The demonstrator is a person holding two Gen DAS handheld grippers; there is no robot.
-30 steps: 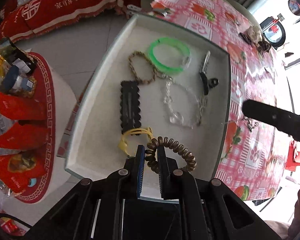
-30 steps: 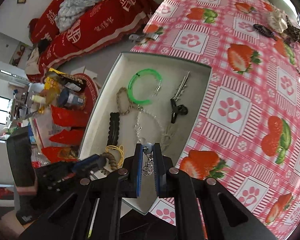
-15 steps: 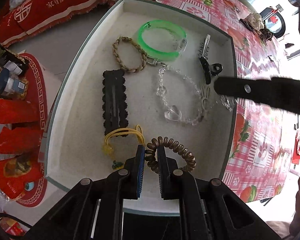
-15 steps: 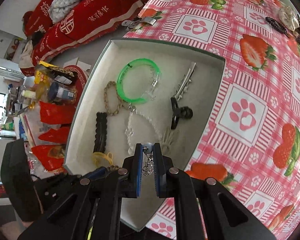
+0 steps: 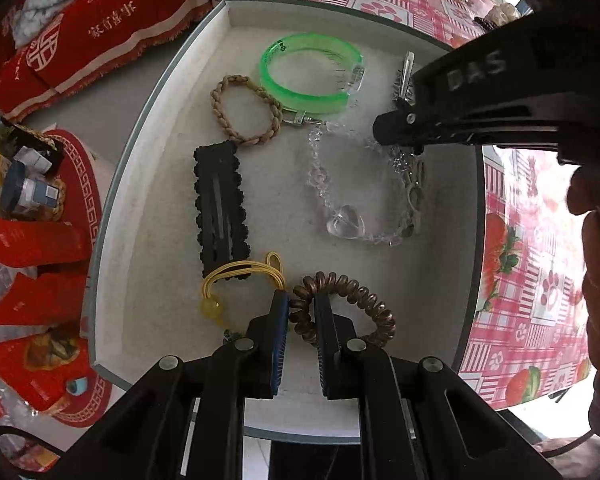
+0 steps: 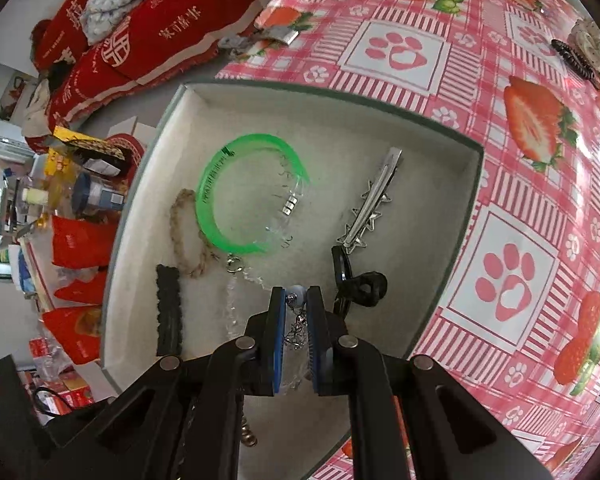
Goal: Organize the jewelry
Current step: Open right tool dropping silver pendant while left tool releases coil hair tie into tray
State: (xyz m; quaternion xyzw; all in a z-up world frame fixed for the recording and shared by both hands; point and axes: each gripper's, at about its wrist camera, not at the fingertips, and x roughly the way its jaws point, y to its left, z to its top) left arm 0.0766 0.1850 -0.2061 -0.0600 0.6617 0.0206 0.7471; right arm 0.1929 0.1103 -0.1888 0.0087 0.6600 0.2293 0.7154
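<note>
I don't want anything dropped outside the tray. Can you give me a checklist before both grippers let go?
1. Left gripper shut on brown spiral hair tie: ok.
2. Hair tie over the tray: ok.
3. Right gripper shut on silver chain: ok.
4. Chain over the tray floor: ok.
5. Spot beneath chain free of clear bead bracelet: not ok, strands lie close.
6. Height above the floor: cannot tell.

Left hand-held gripper [image 5: 301, 312] and right hand-held gripper [image 6: 296, 312] both nearly closed, pointing down
</note>
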